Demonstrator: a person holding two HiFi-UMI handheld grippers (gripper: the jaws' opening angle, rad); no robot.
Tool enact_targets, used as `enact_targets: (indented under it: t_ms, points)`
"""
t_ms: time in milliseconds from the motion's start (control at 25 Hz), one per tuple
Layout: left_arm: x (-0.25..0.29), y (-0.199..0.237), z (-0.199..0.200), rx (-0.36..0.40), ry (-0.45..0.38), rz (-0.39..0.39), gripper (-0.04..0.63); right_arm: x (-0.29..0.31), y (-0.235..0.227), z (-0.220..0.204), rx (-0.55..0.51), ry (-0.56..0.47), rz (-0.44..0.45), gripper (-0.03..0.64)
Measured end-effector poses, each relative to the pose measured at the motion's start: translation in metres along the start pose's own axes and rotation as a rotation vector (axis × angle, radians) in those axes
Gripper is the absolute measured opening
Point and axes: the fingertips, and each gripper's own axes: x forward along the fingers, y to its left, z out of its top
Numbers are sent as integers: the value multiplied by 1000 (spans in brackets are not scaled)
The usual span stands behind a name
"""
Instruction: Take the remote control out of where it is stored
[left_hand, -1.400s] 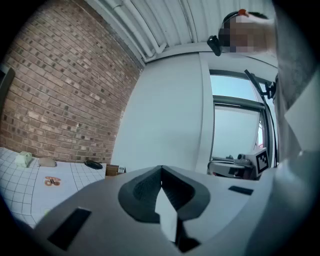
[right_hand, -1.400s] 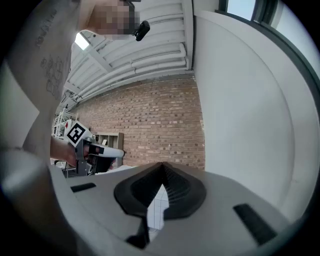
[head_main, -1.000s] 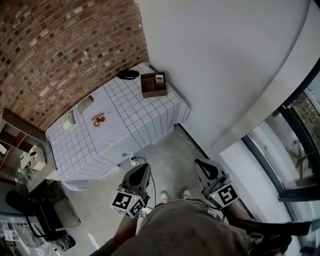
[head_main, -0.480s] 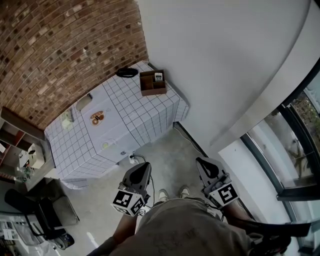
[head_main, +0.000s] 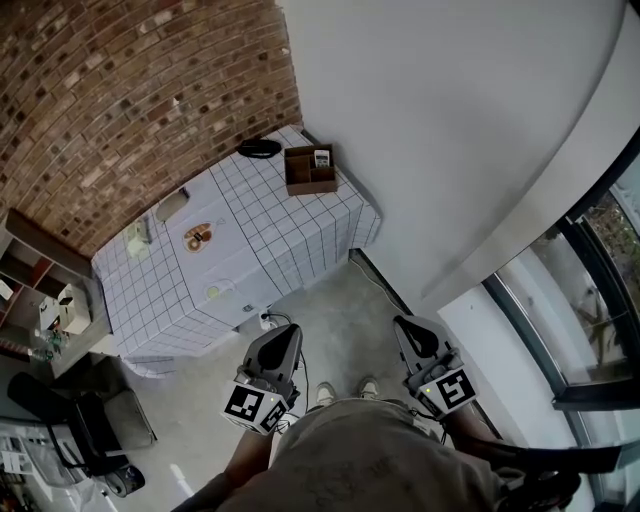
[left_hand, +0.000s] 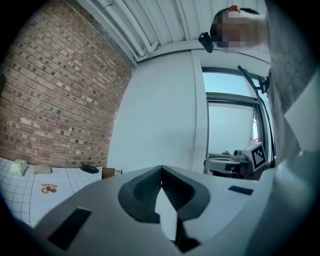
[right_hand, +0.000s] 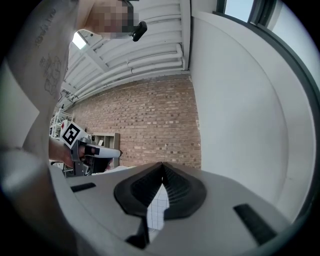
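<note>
Risk: the remote control (head_main: 320, 157) sits in a wooden box (head_main: 303, 181) at the counter's (head_main: 250, 240) corner by the white wall, so a skewed pinch could drag the box or drop the remote. Left hand-held gripper (head_main: 281, 340) and right hand-held gripper (head_main: 409, 332) are both clenched and empty, well apart from it, floor between.

Bright window daylight, sharp focus, fisheye-bent edges

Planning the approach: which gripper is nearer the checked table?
Left. The left gripper hangs in front of the table's near corner in the head view; the right gripper is farther off, toward the wall.
</note>
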Motion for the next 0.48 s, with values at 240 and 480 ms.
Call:
enact_targets:
  t_ms: [240, 480]
  points:
    - [-2, 4, -5, -25, -14, 19, 5, 3, 3, 5, -2, -14, 22, 12]
    - [0, -1, -3, 10, -23, 3, 5, 2, -2, 5, -4, -28, 19, 12]
